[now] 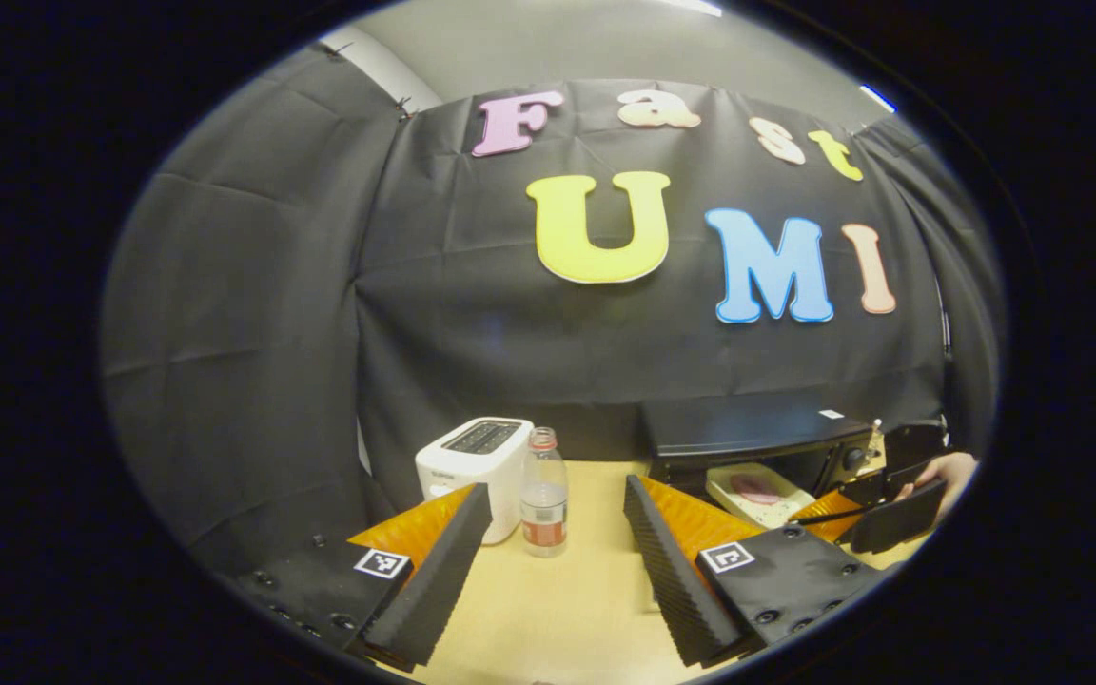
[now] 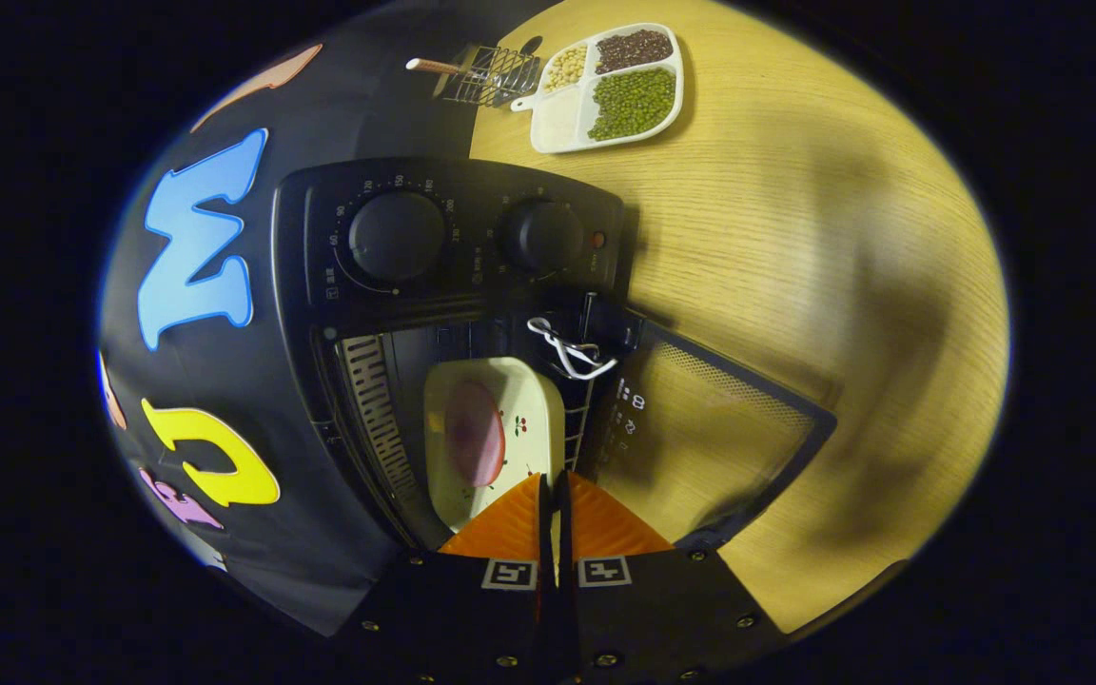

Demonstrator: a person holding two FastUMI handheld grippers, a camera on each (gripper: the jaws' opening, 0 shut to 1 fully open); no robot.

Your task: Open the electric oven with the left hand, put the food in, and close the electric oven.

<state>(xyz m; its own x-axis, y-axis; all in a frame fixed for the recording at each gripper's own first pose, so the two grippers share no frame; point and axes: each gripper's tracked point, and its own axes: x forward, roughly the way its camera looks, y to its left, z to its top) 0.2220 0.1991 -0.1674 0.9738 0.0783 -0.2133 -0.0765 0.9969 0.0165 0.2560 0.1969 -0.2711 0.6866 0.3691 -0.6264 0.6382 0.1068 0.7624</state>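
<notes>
The black electric oven stands at the right on the wooden table, its door folded down open. A cream plate carrying a pink slice of food lies partly inside the oven cavity. My right gripper is shut on the plate's near rim; in the left gripper view it appears with the hand holding it in front of the oven. My left gripper hovers open over the table, left of the oven, with nothing between its fingers.
A white toaster and a clear water bottle stand ahead of the left gripper. Beyond the oven lie a divided white dish of beans and a small wire rack. Black cloth walls close the back.
</notes>
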